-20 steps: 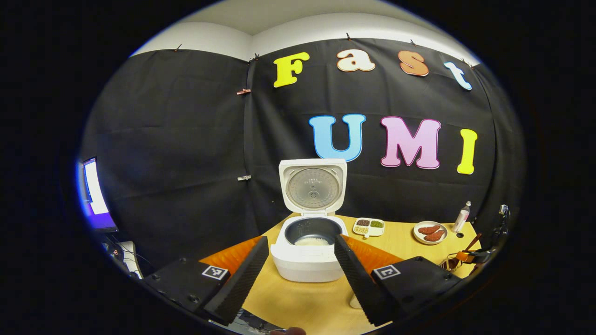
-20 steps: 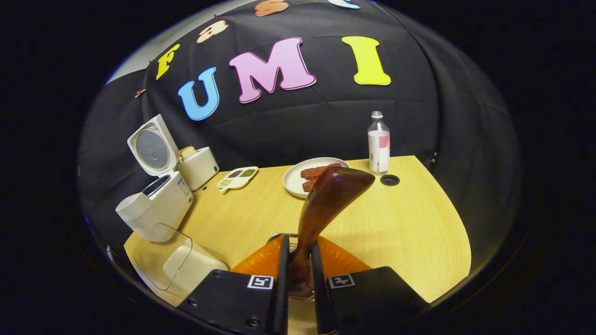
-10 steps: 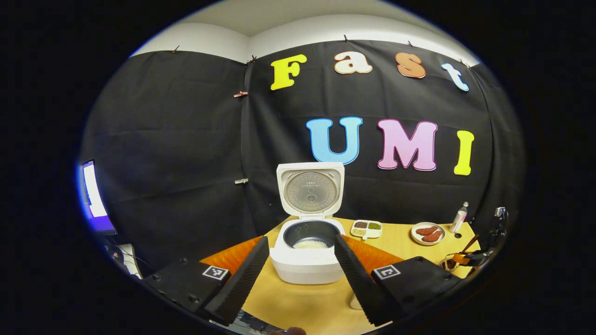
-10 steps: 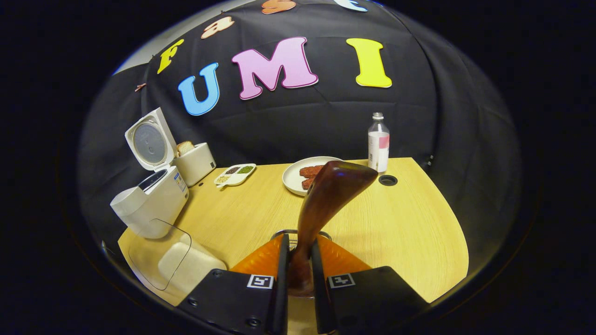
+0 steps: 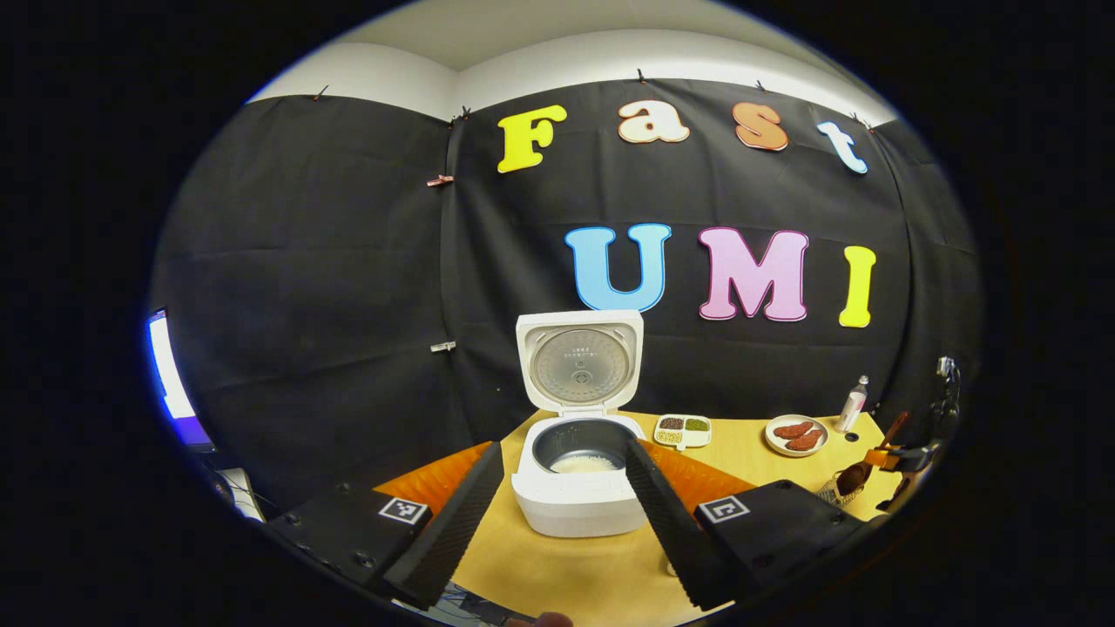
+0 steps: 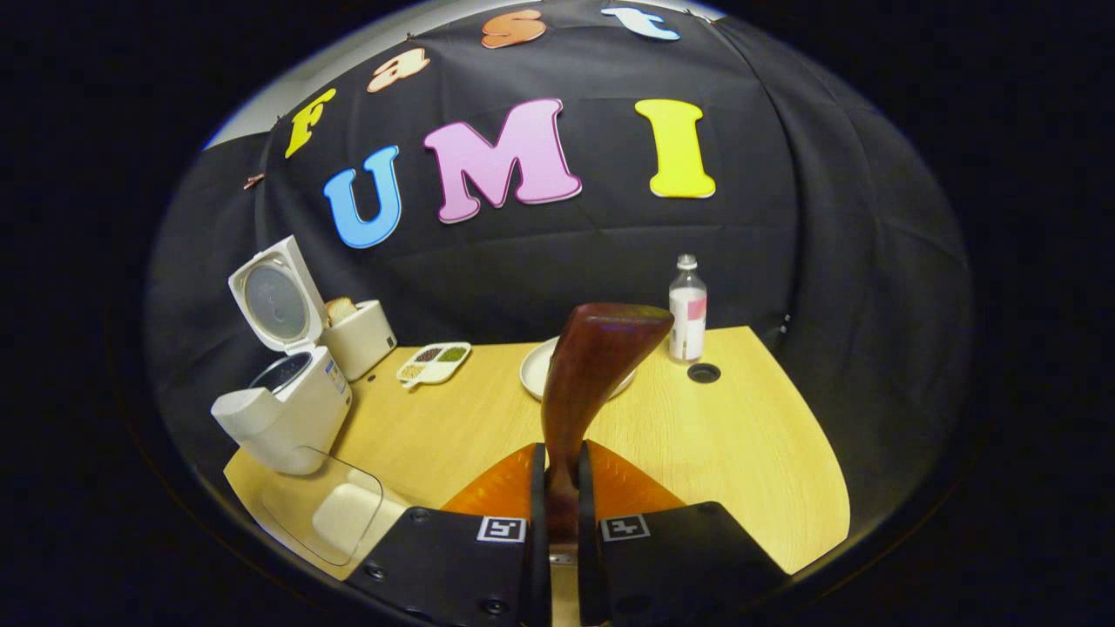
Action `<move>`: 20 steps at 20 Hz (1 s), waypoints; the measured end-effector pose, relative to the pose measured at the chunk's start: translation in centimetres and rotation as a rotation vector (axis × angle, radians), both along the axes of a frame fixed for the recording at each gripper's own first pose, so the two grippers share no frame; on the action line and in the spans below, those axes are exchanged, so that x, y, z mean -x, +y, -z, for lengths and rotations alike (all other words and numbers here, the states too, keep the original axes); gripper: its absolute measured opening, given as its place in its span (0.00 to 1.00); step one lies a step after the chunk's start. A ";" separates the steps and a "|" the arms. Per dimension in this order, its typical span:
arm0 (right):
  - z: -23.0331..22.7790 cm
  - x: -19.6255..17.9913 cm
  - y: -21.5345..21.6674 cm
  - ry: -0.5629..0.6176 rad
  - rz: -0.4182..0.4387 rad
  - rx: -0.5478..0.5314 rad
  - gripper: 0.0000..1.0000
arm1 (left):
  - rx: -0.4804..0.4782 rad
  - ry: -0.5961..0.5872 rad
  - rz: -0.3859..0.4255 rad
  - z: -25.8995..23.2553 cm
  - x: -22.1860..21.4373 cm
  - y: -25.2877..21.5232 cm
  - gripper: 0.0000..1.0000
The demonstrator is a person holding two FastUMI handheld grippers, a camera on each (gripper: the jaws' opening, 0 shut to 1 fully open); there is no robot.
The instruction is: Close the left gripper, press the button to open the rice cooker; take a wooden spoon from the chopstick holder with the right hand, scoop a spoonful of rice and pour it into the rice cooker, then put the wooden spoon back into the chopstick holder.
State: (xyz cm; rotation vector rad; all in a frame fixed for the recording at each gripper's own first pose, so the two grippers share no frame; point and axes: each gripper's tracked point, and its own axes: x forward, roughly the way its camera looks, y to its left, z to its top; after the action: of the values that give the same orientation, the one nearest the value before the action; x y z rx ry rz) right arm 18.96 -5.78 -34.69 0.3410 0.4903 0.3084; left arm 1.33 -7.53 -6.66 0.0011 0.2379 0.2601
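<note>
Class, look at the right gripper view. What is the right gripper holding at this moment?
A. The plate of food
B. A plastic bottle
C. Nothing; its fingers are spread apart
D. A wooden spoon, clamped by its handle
D: the right gripper has both fingers pressed on the handle of the wooden spoon, whose bowl rises above them, while the bottle stands apart on the table.

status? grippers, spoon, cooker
Left gripper open, facing cooker, lid up, rice in pot. Right gripper shut on spoon, held above table. Path to cooker looks clear.
</note>
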 end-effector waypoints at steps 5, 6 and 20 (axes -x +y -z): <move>-6.4 2.5 1.3 -0.054 0.040 -0.016 0.16 | 0.021 -0.012 0.077 -0.1 0.6 2.7 0.97; -7.5 3.3 2.1 -0.067 0.035 -0.014 0.16 | 0.022 -0.013 0.092 0.0 0.7 3.4 0.97; -8.4 10.8 18.2 -0.078 -0.155 0.182 0.16 | 0.052 0.002 0.261 1.9 2.7 8.9 0.97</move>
State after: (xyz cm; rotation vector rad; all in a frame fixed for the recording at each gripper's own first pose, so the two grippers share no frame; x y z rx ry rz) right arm 8.14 12.45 -26.26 0.1139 0.4651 0.4224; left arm -1.37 1.34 -8.58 -0.0192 0.2435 -0.0062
